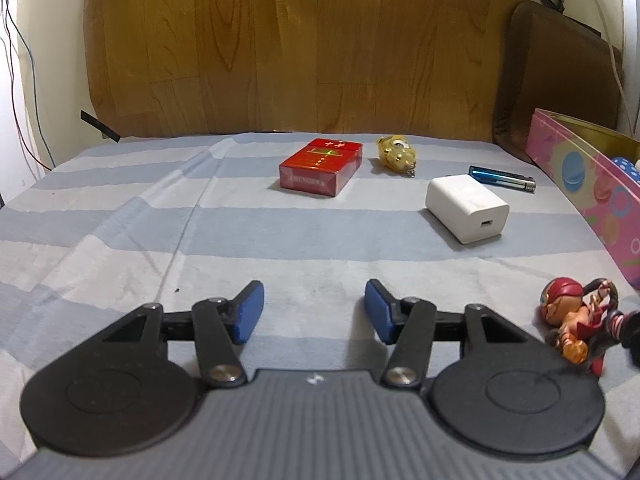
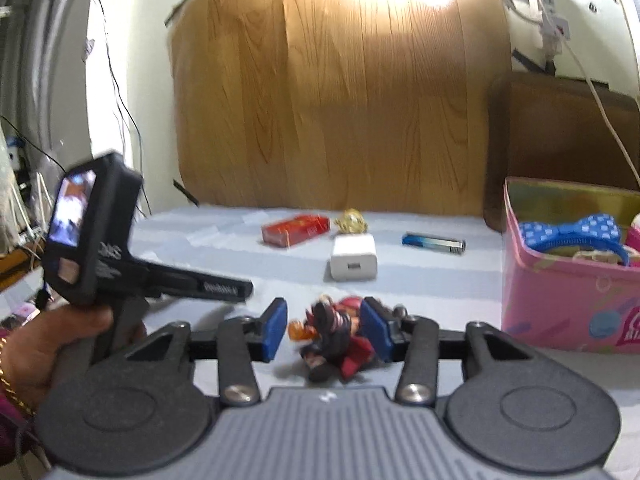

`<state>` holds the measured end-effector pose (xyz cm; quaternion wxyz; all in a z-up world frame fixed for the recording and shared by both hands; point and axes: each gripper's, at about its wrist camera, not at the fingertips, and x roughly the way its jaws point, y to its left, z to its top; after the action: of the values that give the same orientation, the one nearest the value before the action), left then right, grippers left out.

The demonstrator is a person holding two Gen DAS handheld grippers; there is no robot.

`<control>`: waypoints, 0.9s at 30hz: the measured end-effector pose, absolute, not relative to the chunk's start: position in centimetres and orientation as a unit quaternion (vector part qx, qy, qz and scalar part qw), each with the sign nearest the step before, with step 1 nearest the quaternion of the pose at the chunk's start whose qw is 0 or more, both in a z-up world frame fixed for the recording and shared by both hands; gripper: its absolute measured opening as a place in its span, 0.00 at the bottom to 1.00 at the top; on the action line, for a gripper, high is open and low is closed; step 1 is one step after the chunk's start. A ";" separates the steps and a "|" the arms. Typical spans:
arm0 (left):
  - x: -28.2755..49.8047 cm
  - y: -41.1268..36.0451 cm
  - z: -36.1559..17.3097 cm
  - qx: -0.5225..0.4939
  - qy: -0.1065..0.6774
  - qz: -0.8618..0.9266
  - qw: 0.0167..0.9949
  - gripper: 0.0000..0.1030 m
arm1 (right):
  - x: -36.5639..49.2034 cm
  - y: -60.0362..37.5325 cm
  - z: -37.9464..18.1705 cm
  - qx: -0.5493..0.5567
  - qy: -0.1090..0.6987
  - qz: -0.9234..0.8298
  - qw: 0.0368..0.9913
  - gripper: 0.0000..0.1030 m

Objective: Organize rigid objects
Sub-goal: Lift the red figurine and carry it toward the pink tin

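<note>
Right gripper (image 2: 324, 330) part open, figurine (image 2: 340, 336) between pads, right pad touching, left clear; no firm grip seen. Left gripper (image 1: 314, 312) half open, empty. Tin (image 2: 560, 300) right of fingers holds bow (image 2: 572, 232). Ahead, unsorted: red pack (image 1: 320, 168), charger (image 1: 466, 208), lighter (image 1: 502, 178), gold trinket (image 1: 396, 154).

On the bedsheet (image 1: 120, 220), the cigarette pack (image 1: 321, 167) lies far back, the keychain charm (image 1: 397, 153) to its right. The charger (image 1: 466, 208) sits nearer, the lighter (image 1: 502, 178) behind it. The figurine (image 2: 336, 336) lies nearest, between the right gripper's (image 2: 325, 330) fingers, the tin box (image 2: 568, 280) at far right.
</note>
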<state>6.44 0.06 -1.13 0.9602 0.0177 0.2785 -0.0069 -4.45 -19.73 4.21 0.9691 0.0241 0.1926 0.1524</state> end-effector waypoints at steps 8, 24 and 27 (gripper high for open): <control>6.3 0.2 -1.1 0.011 0.280 -0.007 0.960 0.57 | -4.2 -22.9 4.8 0.081 0.180 0.122 0.973 0.41; 0.7 -3.0 2.1 -0.028 0.240 -0.246 0.939 0.73 | -3.5 -25.6 3.3 0.100 0.257 0.129 0.952 0.41; 0.0 -4.8 2.4 -0.005 0.224 -0.270 0.936 0.73 | -2.5 -26.6 3.3 0.134 0.266 0.114 0.948 0.41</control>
<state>-0.03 -4.77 2.42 0.9364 -0.0049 0.2241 -0.2700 -2.48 -26.56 3.28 0.9477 0.1341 0.2664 0.1137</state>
